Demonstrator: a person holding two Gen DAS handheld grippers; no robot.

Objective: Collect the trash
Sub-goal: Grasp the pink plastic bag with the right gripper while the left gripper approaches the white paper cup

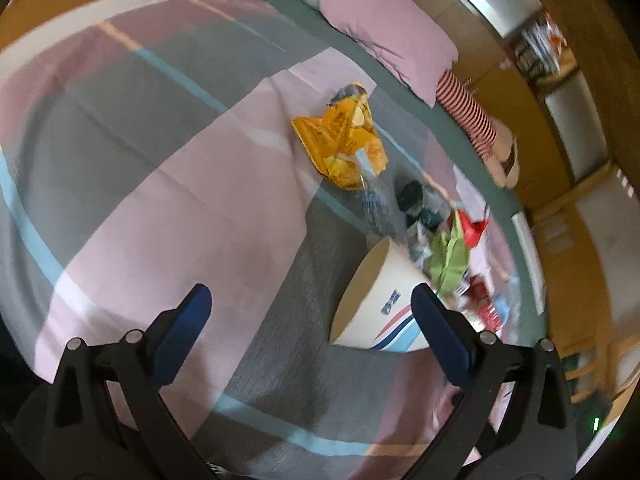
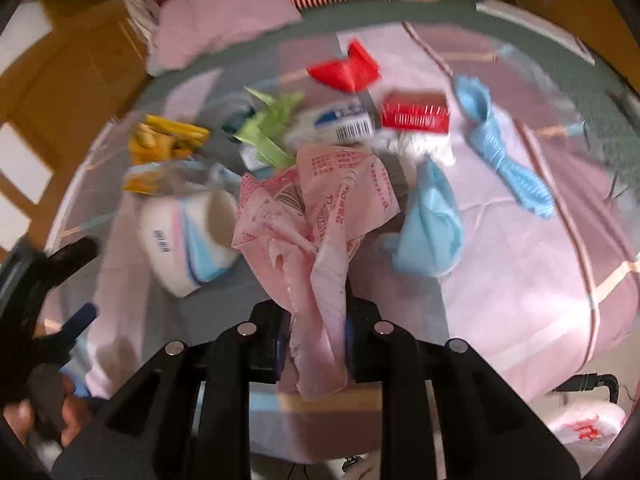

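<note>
Trash lies on a bed with a pink and grey cover (image 1: pixel 200 200). My left gripper (image 1: pixel 312 316) is open and empty, its right finger close to a white paper cup (image 1: pixel 380 304) lying on its side. Beyond the cup lie a yellow snack bag (image 1: pixel 340 140), a green wrapper (image 1: pixel 450 260) and red scraps. My right gripper (image 2: pixel 316 340) is shut on a pink plastic bag (image 2: pixel 320 216) with red print. In the right wrist view the cup (image 2: pixel 188 236) lies to the left, with the yellow bag (image 2: pixel 164 144), green wrapper (image 2: pixel 268 128), red packets (image 2: pixel 346 68), and blue pieces (image 2: pixel 432 224) around.
A pink pillow (image 1: pixel 392 36) and a red-striped cushion (image 1: pixel 468 112) lie at the head of the bed. Wooden furniture (image 1: pixel 580 220) stands beyond the bed edge. A light blue cord (image 2: pixel 504 148) lies to the right. The left gripper (image 2: pixel 60 300) shows at the lower left of the right wrist view.
</note>
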